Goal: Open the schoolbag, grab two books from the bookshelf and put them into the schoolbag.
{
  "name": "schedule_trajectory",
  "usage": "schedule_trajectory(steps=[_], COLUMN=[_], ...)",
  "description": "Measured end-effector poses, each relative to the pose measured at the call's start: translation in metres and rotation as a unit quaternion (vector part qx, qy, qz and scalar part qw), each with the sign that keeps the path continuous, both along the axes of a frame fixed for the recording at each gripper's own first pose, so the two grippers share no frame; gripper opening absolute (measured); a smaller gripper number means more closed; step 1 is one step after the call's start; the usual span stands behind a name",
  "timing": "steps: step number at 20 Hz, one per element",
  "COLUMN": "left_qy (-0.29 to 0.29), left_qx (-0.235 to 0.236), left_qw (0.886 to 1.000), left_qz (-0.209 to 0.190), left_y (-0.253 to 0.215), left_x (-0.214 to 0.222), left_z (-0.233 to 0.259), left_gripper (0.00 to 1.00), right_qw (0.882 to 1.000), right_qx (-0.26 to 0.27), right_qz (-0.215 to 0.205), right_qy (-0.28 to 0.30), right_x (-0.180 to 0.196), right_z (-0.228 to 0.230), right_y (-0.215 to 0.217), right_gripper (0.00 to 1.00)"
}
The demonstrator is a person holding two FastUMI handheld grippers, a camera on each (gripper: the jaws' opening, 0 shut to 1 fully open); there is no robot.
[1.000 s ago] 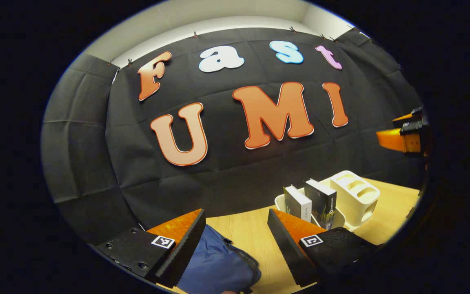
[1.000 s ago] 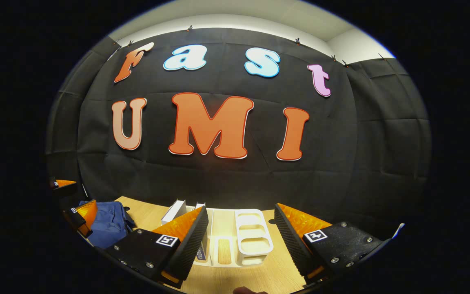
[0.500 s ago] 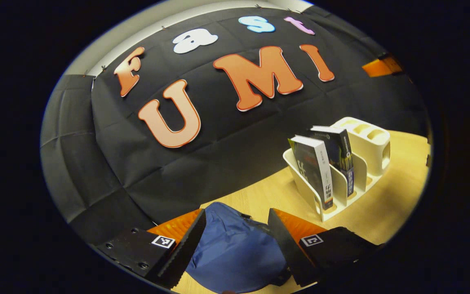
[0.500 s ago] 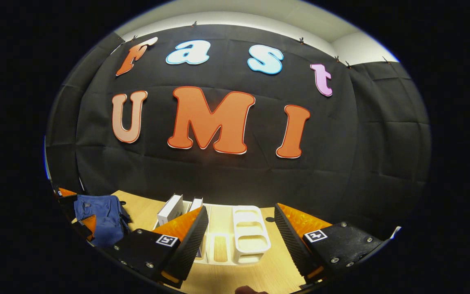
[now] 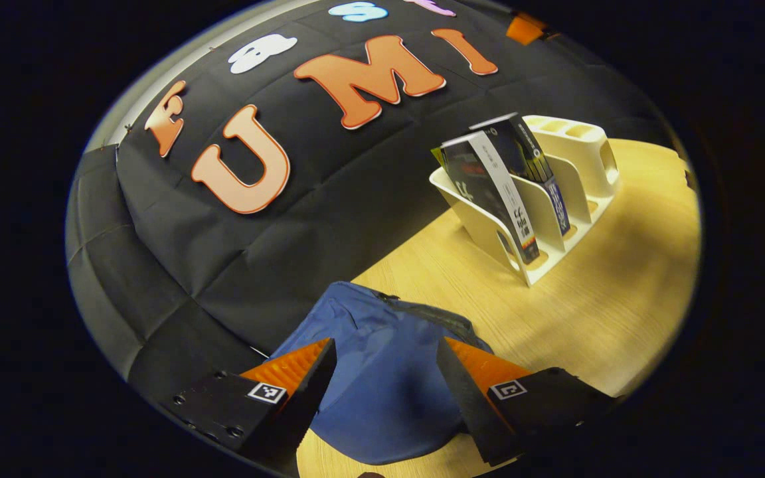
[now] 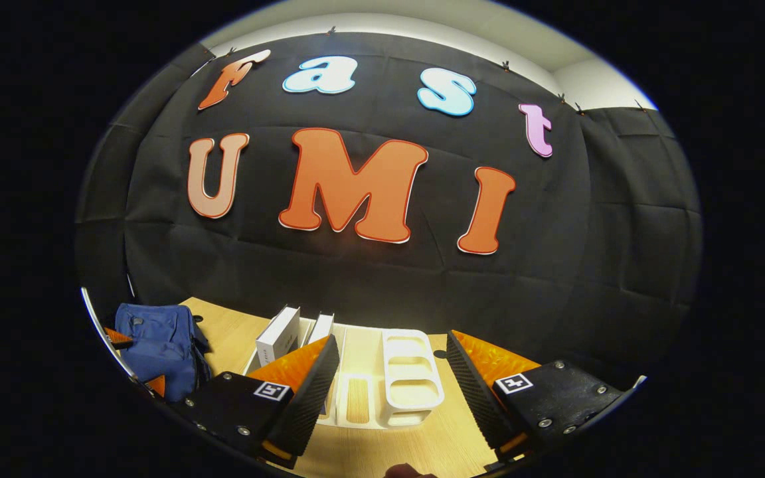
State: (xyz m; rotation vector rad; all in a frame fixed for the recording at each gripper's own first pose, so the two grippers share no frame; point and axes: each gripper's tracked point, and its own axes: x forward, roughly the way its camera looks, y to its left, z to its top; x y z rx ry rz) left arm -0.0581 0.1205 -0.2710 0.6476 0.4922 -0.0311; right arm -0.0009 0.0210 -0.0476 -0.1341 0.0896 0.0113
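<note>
A blue schoolbag [image 5: 382, 358] lies on the wooden table, its dark zipper edge toward the far side. My left gripper [image 5: 386, 388] hangs open just above it, the bag showing between the fingers. Two dark books [image 5: 489, 179] stand tilted in a white bookshelf [image 5: 555, 212] farther off to the right. In the right gripper view, my right gripper [image 6: 392, 392] is open over the table in front of the bookshelf [image 6: 409, 385], with the books [image 6: 279, 335] left of centre and the schoolbag [image 6: 160, 345] at the far left.
The wooden table [image 5: 595, 312] stretches right of the bag and in front of the shelf. The shelf's right-hand compartments [image 6: 412, 368] hold nothing. The black cloth wall [image 6: 382, 265] stands close behind the table's far edge.
My left gripper has tilted down and moved over the schoolbag, which now sits between its fingers. The right gripper has barely shifted, and both stay open.
</note>
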Motion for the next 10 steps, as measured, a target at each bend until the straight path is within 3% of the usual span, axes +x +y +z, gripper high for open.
schedule_trajectory(steps=[10], left_qy=[0.095], left_qx=[0.030], left_qw=[0.995], left_qz=[0.007], left_y=[0.000], left_x=[-0.034], left_z=[-0.065], left_gripper=[0.96], right_qw=[1.000], right_qx=[-0.009], right_qz=[-0.001], right_qy=[0.006], right_x=[0.006], right_z=[-0.006], right_y=[0.000], right_gripper=[0.97])
